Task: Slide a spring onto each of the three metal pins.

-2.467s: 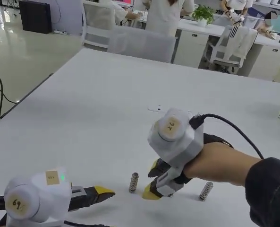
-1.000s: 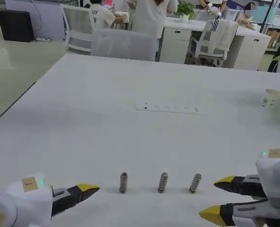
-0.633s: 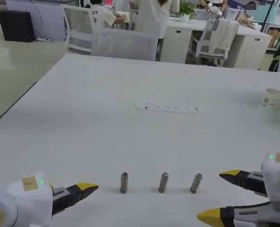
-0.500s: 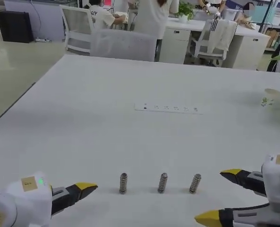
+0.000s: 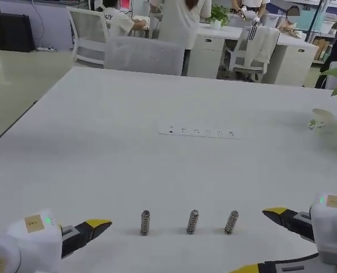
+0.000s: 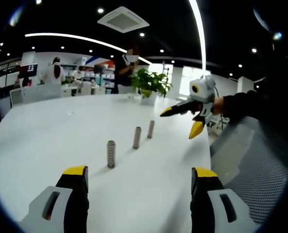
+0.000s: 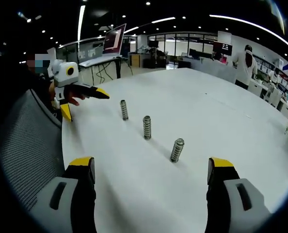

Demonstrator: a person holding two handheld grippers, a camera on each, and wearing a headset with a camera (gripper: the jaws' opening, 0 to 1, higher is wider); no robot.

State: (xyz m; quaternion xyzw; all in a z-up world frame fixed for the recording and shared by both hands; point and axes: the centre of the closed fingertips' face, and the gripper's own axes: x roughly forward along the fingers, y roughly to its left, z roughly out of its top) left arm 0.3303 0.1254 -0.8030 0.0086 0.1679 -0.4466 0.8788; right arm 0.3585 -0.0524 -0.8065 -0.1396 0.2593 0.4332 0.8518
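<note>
Springs [image 5: 192, 222]: three, upright; one row running between the grippers
Left gripper [image 6: 140, 172]: jaws wide, empty; nearer left-end spring
Right gripper [image 7: 151, 162]: jaws wide, empty; nearer right-end spring

Three standing springs [image 7: 147, 127] beyond parted tongs [image 7: 151, 163]

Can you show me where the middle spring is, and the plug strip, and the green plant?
middle spring [image 5: 192, 222], head view, halfway up its coils.
plug strip [image 5: 196, 132], head view, middle of its white top.
green plant [image 6: 151, 82], left gripper view, on its leaves.
</note>
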